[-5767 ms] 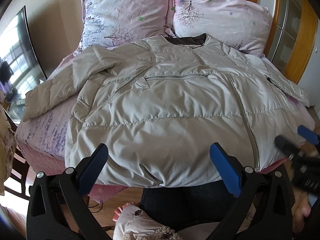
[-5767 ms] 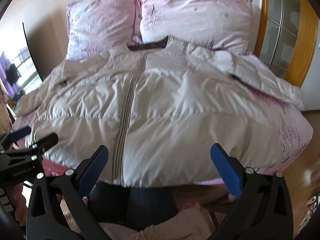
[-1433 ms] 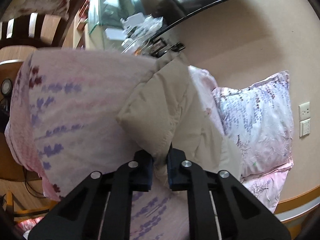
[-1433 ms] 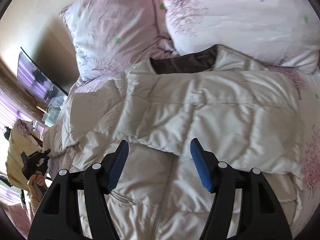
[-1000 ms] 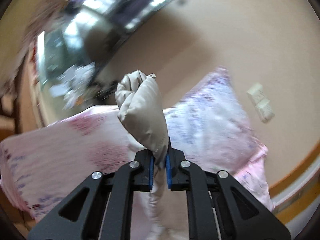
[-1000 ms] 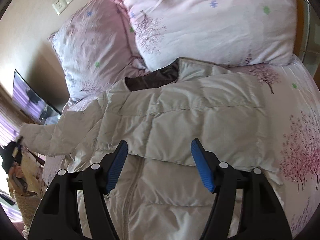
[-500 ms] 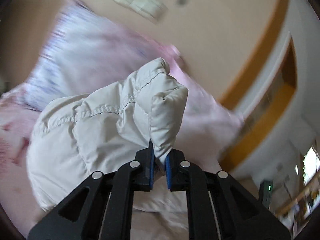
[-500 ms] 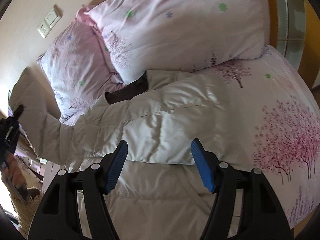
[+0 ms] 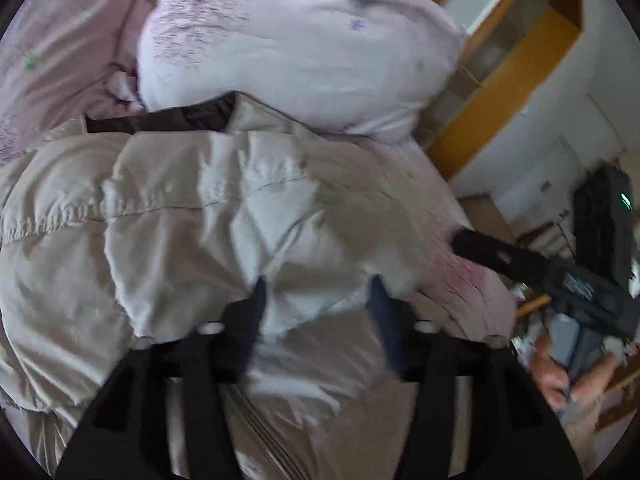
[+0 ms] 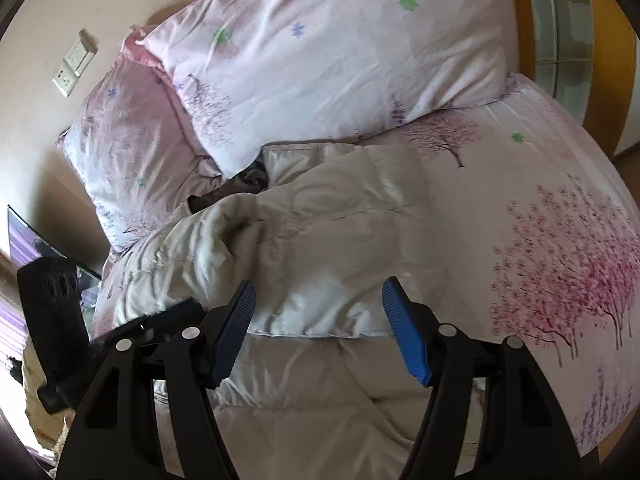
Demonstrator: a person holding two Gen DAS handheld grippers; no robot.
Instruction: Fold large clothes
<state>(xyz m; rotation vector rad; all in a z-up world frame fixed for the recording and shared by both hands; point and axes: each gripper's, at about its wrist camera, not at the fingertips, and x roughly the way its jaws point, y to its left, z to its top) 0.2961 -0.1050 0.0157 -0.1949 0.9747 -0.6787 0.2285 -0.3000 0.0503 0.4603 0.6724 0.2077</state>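
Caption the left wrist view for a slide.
Left claw open over the beige puffer jacket, its sleeve laid across the chest, below a floral pillow; right claw at the side.

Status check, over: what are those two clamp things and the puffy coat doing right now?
Left tool just opened, sleeve dropped across jacket. Right tool open, empty, above jacket. Nothing blocking.

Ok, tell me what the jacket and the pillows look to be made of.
Jacket: smooth, slightly glossy beige shell, likely nylon or polyester, padded; it puffs between stitched quilting lines and shines where light hits. Its collar lining is dark brown.
Pillows: matte woven fabric, probably cotton, printed with trees and flowers, finely wrinkled.
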